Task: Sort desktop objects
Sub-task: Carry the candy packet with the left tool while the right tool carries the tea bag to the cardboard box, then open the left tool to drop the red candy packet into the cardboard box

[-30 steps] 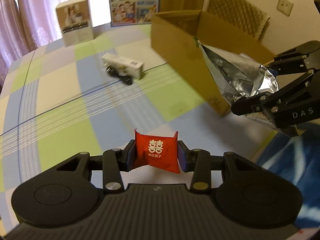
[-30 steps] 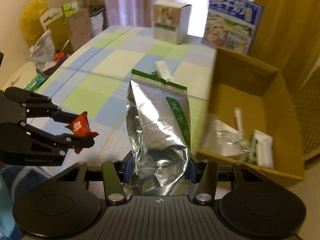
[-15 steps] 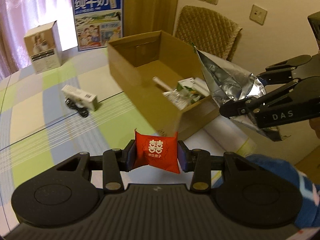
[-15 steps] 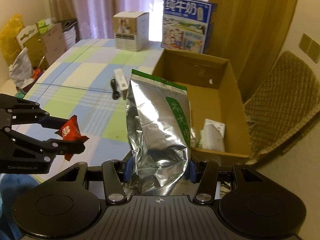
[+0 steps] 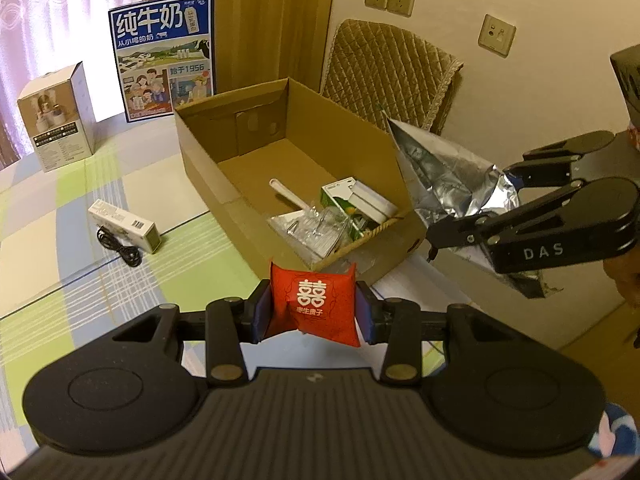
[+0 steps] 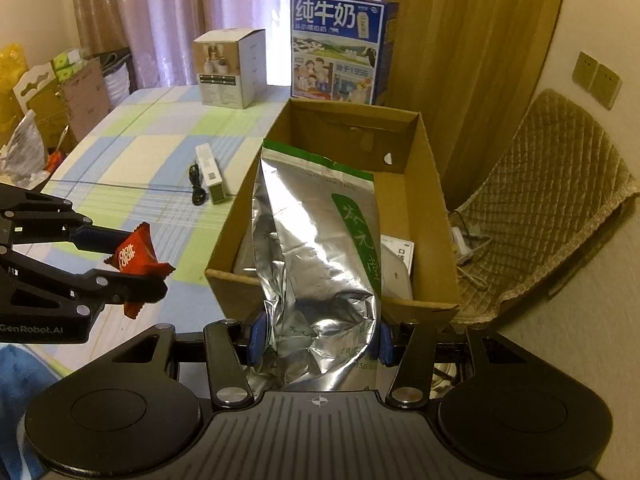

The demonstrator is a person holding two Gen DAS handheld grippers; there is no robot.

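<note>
Pinching a red packet (image 5: 313, 307), left tongs (image 5: 313, 312) face the cardboard box (image 5: 208, 184).

Daylight is coming through the curtains (image 6: 168, 28) behind the desk (image 6: 152, 132), blowing the window area out to white while the room is staying dim and yellow-tinted. The silver foil bag (image 6: 320, 260) is catching glare across its creases. Fisheye distortion is bending straight lines toward the dark, vignetted corners. Both views are looking sharp, with slight softness near the curtains in the left wrist view.
</note>
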